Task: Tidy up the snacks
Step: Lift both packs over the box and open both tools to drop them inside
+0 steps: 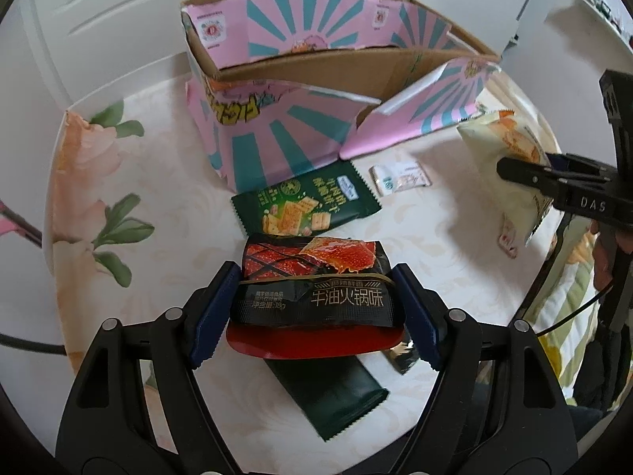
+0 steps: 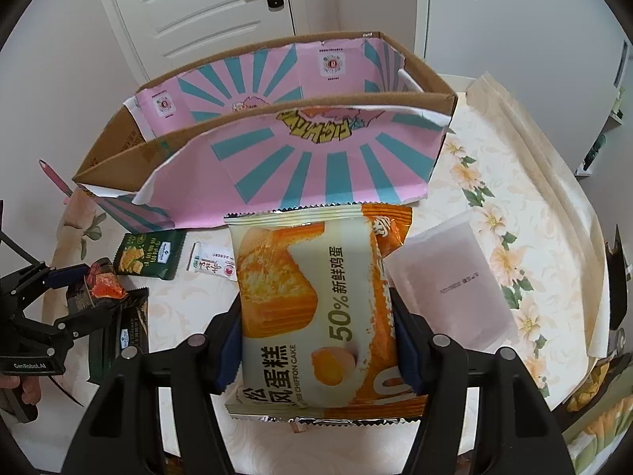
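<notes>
The black snack pack [image 1: 314, 277] with red meat pictures sits clamped between the blue pads of the left gripper [image 1: 316, 301], lifted off the table on the near side of the pink box [image 1: 277, 134]. The chiffon cake bag [image 2: 316, 316] is squeezed at both long edges by the right gripper [image 2: 316, 336], also on the near side of that box, with its top seam close to the box's front wall.

The box stands open at the top, its front wall lower than its back wall and a loose flap [image 1: 419, 118] hanging outward at one front corner. Inside, only bare cardboard and printed walls show; its floor is out of sight.

Just in front of the box lie a green cracker pack [image 1: 306, 204] and, beside it, a small white sachet [image 1: 399, 178]. A second dark green pack [image 1: 332, 392] lies on the table under the left gripper, farther from the box. In the right wrist view a pale translucent packet [image 2: 455, 281] lies beside the cake bag, clear of the box's corner.

The flowered tablecloth [image 1: 118, 316] has open room on the left side of the box. A white door [image 2: 205, 8] stands behind it.
</notes>
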